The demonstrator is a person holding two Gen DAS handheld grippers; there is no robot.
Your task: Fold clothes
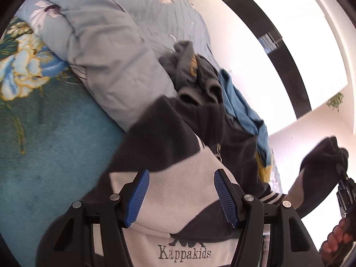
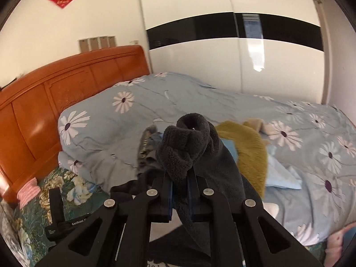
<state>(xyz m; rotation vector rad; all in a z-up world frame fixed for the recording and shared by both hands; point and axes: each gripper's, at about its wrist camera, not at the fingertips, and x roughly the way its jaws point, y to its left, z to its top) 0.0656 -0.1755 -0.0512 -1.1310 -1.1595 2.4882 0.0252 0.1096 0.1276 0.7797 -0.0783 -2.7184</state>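
Note:
A dark grey and white fleece jacket (image 1: pixel 178 178) with "Kappakids" stitched on it lies on the bed under my left gripper (image 1: pixel 181 191). Its blue pads (image 1: pixel 138 195) stand wide apart with the white panel between them, so that gripper is open. My right gripper (image 2: pixel 180 191) is shut on the jacket's dark sleeve (image 2: pixel 184 151), whose cuff bunches above the fingers. In the left wrist view the right gripper (image 1: pixel 342 184) appears at the far right, lifting that sleeve (image 1: pixel 320 155) off the bed, with a hand (image 1: pixel 336 238) on its grip.
A light blue daisy duvet (image 2: pixel 178 98) is heaped across the bed, over a teal floral blanket (image 1: pixel 44 133). Beyond the jacket lie a grey garment (image 1: pixel 189 71), a blue one (image 1: pixel 240 109) and a mustard fleece (image 2: pixel 249 151). An orange headboard (image 2: pixel 66 84) and white wardrobe (image 2: pixel 244 66) stand behind.

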